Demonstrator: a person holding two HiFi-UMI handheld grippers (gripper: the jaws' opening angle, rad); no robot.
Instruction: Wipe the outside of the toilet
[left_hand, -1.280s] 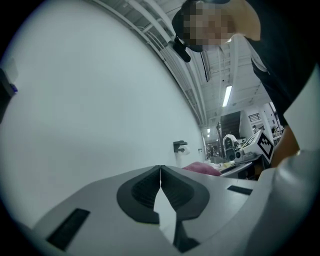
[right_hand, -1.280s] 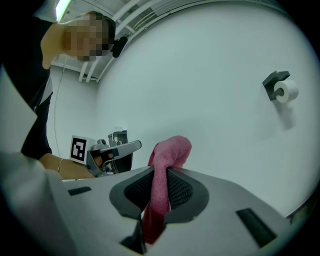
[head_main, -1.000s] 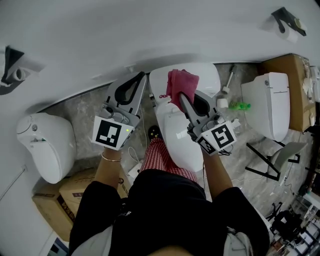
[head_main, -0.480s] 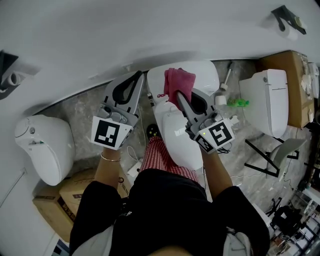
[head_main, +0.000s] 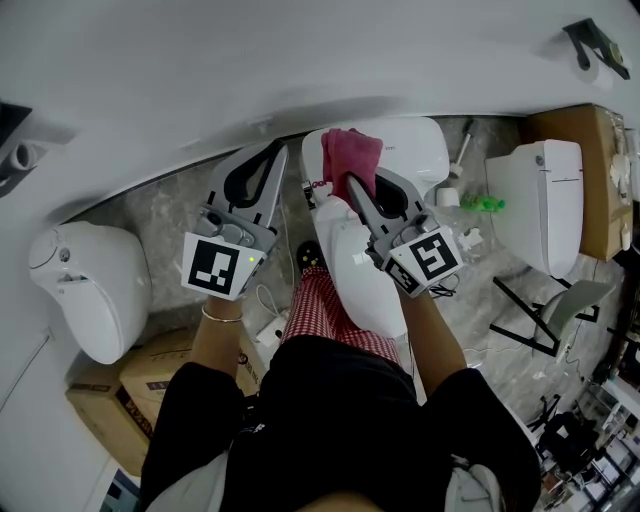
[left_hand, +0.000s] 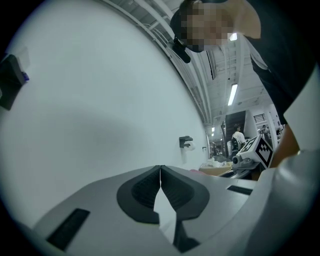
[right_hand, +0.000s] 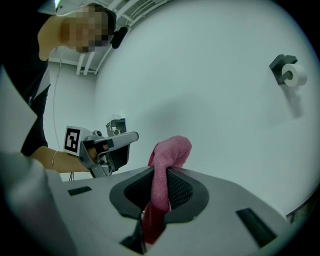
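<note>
Head view: over the last second the right hand-held gripper (head_main: 352, 188), clamped on the pink cloth (head_main: 350, 155), had slid it leftward across the tank top of the toilet (head_main: 415, 150), upper centre. Wiping judged under way, tank only so far. Left hand-held gripper (head_main: 278, 152) hovered just left of the tank. Toilet brush (head_main: 460, 152) stood near the tank's right side, a possible snag; second toilet (head_main: 545, 200) further right.

Left gripper view: jaws closed together, nothing between, facing the wall (left_hand: 100, 100).

Right gripper view: cloth pinched between the jaws, bunched above them.
</note>
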